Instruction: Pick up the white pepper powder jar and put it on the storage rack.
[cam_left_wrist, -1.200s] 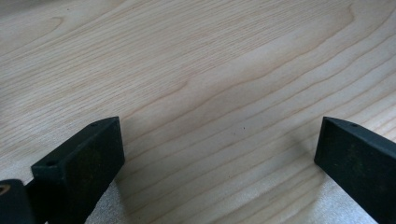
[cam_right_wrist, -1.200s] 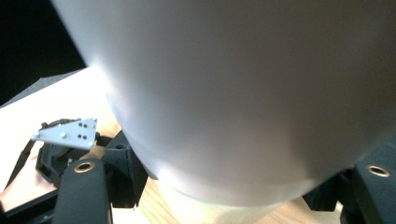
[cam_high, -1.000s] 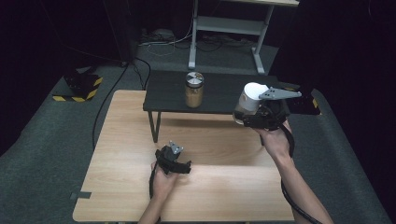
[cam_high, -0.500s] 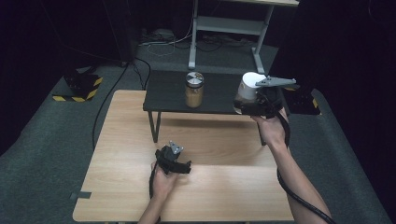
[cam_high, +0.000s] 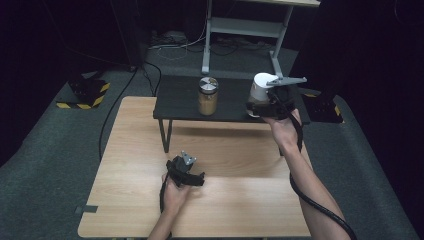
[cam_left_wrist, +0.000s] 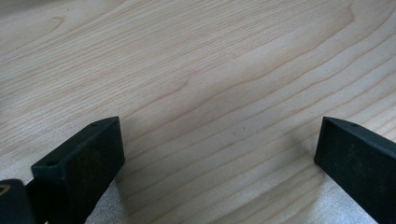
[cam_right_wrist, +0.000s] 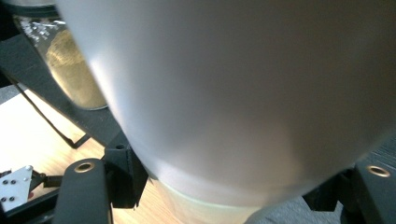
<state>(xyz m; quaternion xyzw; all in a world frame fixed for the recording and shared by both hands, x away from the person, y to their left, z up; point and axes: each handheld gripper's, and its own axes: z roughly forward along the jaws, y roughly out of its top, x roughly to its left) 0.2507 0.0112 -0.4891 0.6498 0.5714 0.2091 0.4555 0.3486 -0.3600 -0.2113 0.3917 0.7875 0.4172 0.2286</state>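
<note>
R gripper (cam_high: 261, 102) clamped on a white cup (cam_high: 261, 87), jaws pressing either side of the cup's lower body. Cup held tilted a bit, over the R end of the black shelf (cam_high: 182, 100); can't tell if its base touches the shelf top or hangs just above. Grey three-cornered plate sits atop the gripper, pointing R. In the right gripper view the cup wall (cam_right_wrist: 233, 93) sits very close to the lens, smooth, matte, pale rim at the bottom edge; black jaw parts flank it L and R.

Glass jar (cam_high: 208, 95) w/ metal lid, yellowish-brown contents, stands upright on the same shelf, mid-span, well apart from the cup and to its L in the high view. Same jar (cam_right_wrist: 77, 70) appears upper L in the right gripper view, behind the cup.

L gripper (cam_high: 186, 169) low over the wooden table (cam_high: 240, 200), near the front-centre, well apart from cup & jar. Jaws wide open, nothing between them; left gripper view: bare wood grain (cam_left_wrist: 210, 93) btw the two black jaw tips.

Shelf stands on thin legs at the far edge of the table. R forearm reaches forward from the lower R; cable trails along it. Floor: grey carpet, dark surround.
</note>
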